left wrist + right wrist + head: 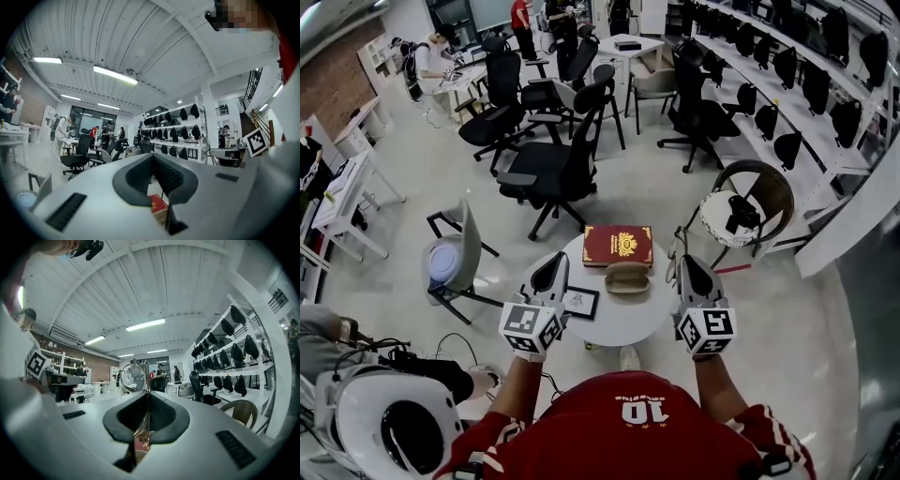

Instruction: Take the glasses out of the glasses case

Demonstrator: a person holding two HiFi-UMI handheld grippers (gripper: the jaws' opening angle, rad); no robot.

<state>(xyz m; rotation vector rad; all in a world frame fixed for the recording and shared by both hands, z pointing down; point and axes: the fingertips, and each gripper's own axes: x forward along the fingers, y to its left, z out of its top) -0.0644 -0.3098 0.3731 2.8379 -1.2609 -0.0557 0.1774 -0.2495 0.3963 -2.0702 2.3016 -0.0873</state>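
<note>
Right gripper (146, 399): clamped on the thin metal frame of the glasses (132, 377), one lens standing above the jaws, just right of the case (627, 277)
Left gripper (550, 272): jaws together, nothing in them, just left of the case
Case: on the table (619, 328), between the two grippers
Risk, slip: the hold is on a narrow wire part, so a tilt or a jolt could let the glasses swing or slide out
Risk, bend: a hard pinch may warp the frame
Risk, knock: little free room, so a low sweep could shove the case towards the rim
Surface: small round white table, smooth-looking; red book (618, 245) just behind the case
Room: open workshop; chairs (553, 173) beyond the case, shelves (787, 66) of dark bags to its far right
</note>
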